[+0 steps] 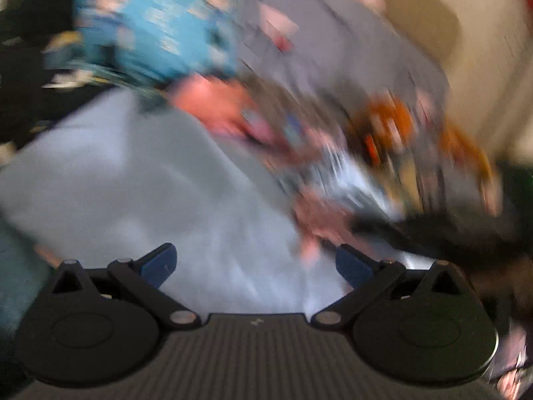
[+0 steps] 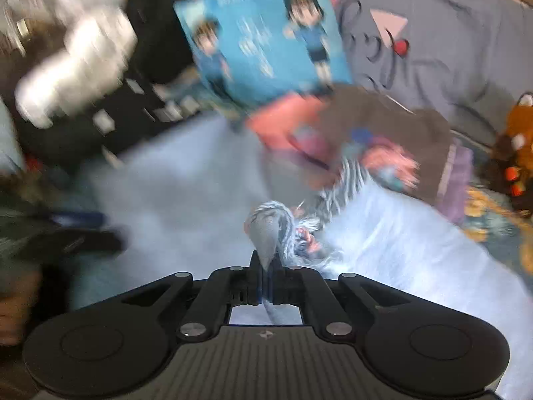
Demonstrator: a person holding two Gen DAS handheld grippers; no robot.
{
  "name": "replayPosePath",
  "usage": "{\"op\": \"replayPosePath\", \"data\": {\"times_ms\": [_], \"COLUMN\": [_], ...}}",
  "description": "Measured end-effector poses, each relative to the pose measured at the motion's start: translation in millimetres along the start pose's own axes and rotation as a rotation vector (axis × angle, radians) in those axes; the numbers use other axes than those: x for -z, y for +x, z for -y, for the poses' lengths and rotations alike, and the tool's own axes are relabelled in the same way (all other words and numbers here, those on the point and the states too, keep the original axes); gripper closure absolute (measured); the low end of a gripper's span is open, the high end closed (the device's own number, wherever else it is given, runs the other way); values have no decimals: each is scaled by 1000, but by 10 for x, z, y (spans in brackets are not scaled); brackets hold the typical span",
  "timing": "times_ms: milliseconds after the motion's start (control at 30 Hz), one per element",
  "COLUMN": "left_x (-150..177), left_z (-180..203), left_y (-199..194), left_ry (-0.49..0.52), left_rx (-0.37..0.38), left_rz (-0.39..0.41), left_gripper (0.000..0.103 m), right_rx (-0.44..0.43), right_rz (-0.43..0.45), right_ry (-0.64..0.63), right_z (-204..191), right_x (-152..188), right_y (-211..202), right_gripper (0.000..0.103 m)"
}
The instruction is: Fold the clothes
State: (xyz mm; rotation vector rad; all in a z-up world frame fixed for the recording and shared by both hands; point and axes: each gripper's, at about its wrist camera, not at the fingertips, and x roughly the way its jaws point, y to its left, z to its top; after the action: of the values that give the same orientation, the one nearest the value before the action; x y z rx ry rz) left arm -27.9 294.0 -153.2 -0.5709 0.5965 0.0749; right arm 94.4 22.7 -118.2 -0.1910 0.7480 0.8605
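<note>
A pale blue cloth lies spread out below both grippers, and it shows in the left wrist view as well. My right gripper is shut on a bunched fold of a grey-blue and white striped garment, which trails up and right into a heap. My left gripper hangs open over the pale blue cloth with nothing between its blue pads. The left wrist view is heavily blurred. In the right wrist view the left gripper appears as a dark blur at the left edge.
Behind the cloth stand a blue cushion printed with cartoon figures, a grey pillow, and brown and salmon clothes. An orange plush toy sits far right. A white bundle and a black patterned item lie left.
</note>
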Motion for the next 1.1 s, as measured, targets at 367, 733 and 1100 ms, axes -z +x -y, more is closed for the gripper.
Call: {"op": "replayPosePath", "data": {"times_ms": [367,733,1100], "left_x": [-82,-22,63], "left_z": [-206,-208,-25], "left_y": [-106,-17,103], "left_ry": [-126,-140,-46], "left_rx": [-122,-107,-99], "left_rz": [112,80,42], "left_gripper": [1,1,1], "right_rx": [-83,504,385], "right_rz": [-243,-16,248], "right_ry": [-34,305,1287], "right_z": [-532,826,1631], "right_x": [515,1098,3127], "right_y": [560,-966,-1944], "right_gripper": [80,50,44]}}
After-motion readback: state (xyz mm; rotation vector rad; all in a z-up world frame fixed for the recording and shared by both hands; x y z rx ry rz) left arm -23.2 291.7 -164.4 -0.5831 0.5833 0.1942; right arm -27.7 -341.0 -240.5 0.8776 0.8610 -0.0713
